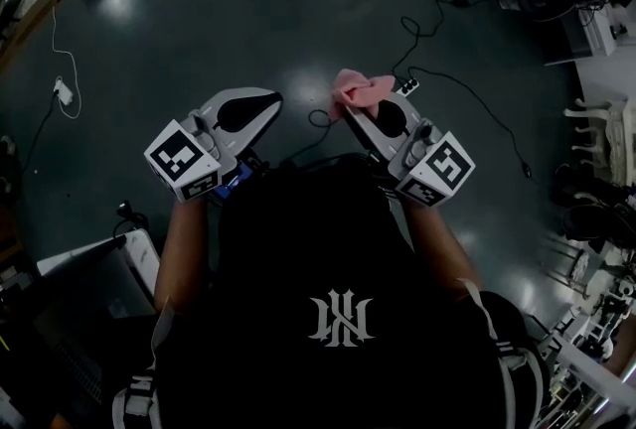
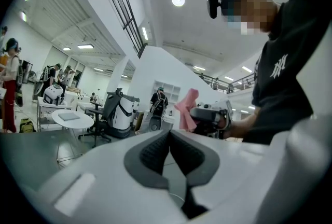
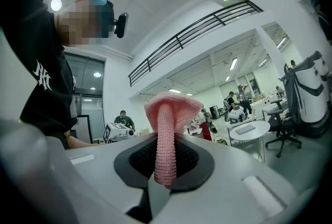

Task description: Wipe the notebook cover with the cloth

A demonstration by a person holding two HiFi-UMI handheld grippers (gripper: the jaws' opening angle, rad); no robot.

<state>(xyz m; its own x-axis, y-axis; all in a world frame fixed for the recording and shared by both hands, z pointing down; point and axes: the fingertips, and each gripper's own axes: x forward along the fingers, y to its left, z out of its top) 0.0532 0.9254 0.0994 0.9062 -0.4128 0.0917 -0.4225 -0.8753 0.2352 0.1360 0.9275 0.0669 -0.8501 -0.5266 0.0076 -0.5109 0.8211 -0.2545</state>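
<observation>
The cloth (image 3: 167, 114) is clamped between the jaws of the right gripper (image 3: 165, 154) as a pink knitted fold, pinched upright, with its loose end flaring beyond the jaw tips. The left gripper (image 2: 170, 140) is clenched on nothing. Both are held level, side by side, and only dark floor (image 1: 199, 30) is seen below the jaws. The notebook is shown in no view. For a good wipe, a broad fold should be laid flat on the cover ahead of the jaws, and the cover steadied by the closed left jaws.
</observation>
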